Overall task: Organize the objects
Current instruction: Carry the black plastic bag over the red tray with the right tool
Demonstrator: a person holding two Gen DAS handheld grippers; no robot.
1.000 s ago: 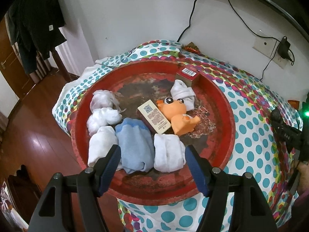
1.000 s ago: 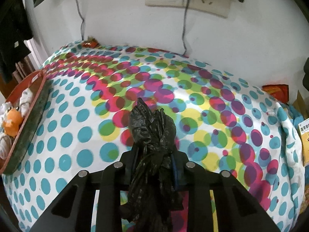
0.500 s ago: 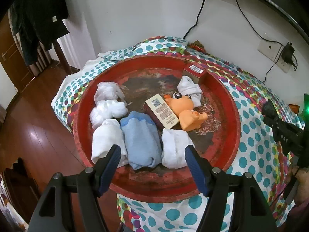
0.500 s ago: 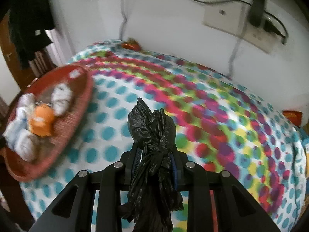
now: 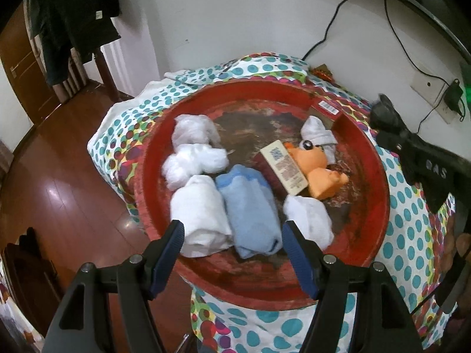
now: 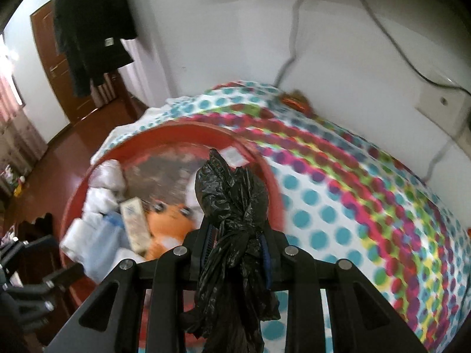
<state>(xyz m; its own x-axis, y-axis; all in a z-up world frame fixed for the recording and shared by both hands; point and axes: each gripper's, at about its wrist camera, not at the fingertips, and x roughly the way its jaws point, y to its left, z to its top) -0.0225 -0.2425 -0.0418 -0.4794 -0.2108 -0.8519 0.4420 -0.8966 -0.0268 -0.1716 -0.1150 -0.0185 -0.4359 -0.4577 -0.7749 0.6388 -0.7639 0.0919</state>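
A polka-dot bedspread [image 5: 409, 223] covers a bed against a white wall. A round red tray [image 5: 379, 206] rests at its corner, holding a pale blue rolled cloth [image 5: 250, 206], white rolled cloths [image 5: 200, 214], an orange toy [image 5: 318, 170], a printed box [image 5: 284, 166] leaning on the toy, and a red carton [image 5: 328, 108] at the far rim. The left gripper [image 5: 232, 242] hovers over the tray's near edge, jaws open and empty. The right gripper [image 6: 235, 244] has its jaws clamped on a crumpled black plastic bag [image 6: 232, 200], held above the tray's right rim.
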